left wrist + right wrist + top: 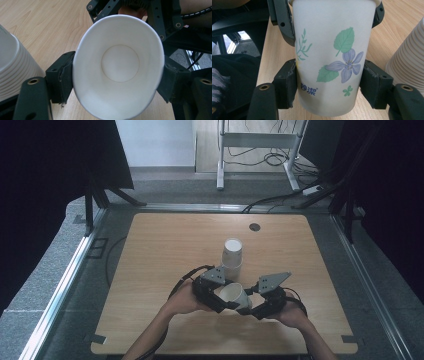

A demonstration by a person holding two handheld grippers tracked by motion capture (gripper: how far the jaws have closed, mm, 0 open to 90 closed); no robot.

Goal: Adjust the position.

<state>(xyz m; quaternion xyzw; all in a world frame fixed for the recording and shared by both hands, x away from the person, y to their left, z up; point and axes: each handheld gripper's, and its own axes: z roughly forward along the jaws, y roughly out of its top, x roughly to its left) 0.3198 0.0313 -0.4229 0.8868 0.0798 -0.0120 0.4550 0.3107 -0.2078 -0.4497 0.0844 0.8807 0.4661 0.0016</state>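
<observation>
A single paper cup (235,295) is held between the two grippers above the near half of the wooden table (165,245), its open mouth turned toward the left gripper (218,296) and its base toward the right gripper (255,306).

In the left gripper view the cup (120,65) is seen straight down its white inside, rim squeezed into an oval. The pads (66,75) of the left gripper are pressed on either side of the rim, so the rim is pinched there.

In the right gripper view the cup (332,55) is seen from outside: white wall, printed green leaves, a violet flower, small blue lettering low on its side. The right gripper (329,85) is clamped on the lower body of the cup, both pads (287,85) touching the wall. Beyond them, farther up the cup, the black jaws of the left gripper are seen at the rim.

A stack of paper cups (232,253) stands upside down on the table just beyond the two grippers, apart from the held cup. Its ribbed edges are seen at the left margin of the left gripper view (12,70) and at the right margin of the right gripper view (409,65), close beside each gripper.

The held cup appears to be clear of the table, though the gap beneath it cannot be made out with certainty. A dark round disc (255,227) lies far beyond the grippers, near the far edge.
</observation>
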